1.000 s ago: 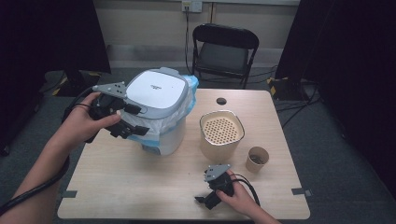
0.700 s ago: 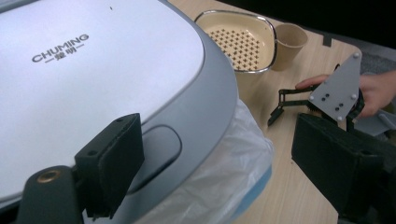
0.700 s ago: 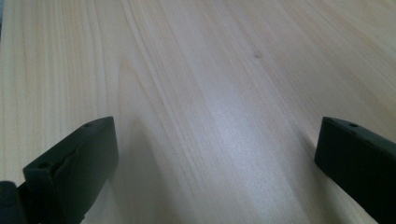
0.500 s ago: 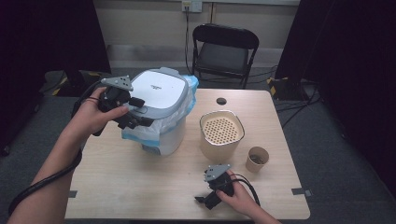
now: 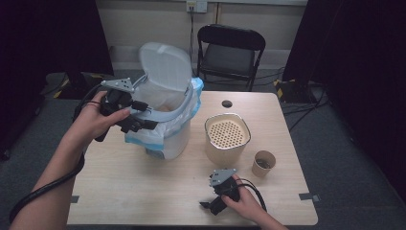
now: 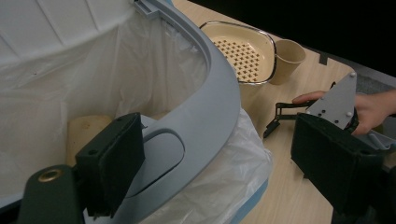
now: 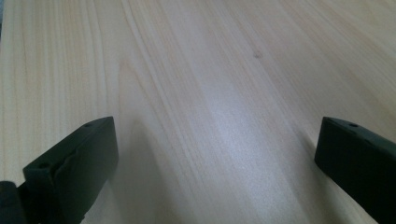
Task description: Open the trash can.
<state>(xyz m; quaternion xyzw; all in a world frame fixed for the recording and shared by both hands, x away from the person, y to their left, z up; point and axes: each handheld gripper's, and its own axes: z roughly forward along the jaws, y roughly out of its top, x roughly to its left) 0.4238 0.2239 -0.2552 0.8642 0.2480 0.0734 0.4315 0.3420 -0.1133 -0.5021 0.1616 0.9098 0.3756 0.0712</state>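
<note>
The bin stands on the left half of the table, its lid tipped up and back on a hinge at the far side. It is a white plastic body with a grey-blue rim, lined with a thin white bag whose edge spills over the near side. In the left gripper view something pale and rounded lies inside at the bottom; what it is cannot be told.

The bin looks light and hollow, likely to slide or tip if pushed high up. The rim is stiff and smooth, so it is probably the best place to take hold; the bag is soft and slippery and would tear or pull loose if pinched alone. The lid seems thin and flexible.

The left gripper sits at the bin's left rim with its jaws spread, one inside the rim by a grey latch, the other outside.

The right gripper rests at the near edge, right of centre, its jaws wide apart over bare wood.

A cream strainer pot and a small paper cup stand to the right.
</note>
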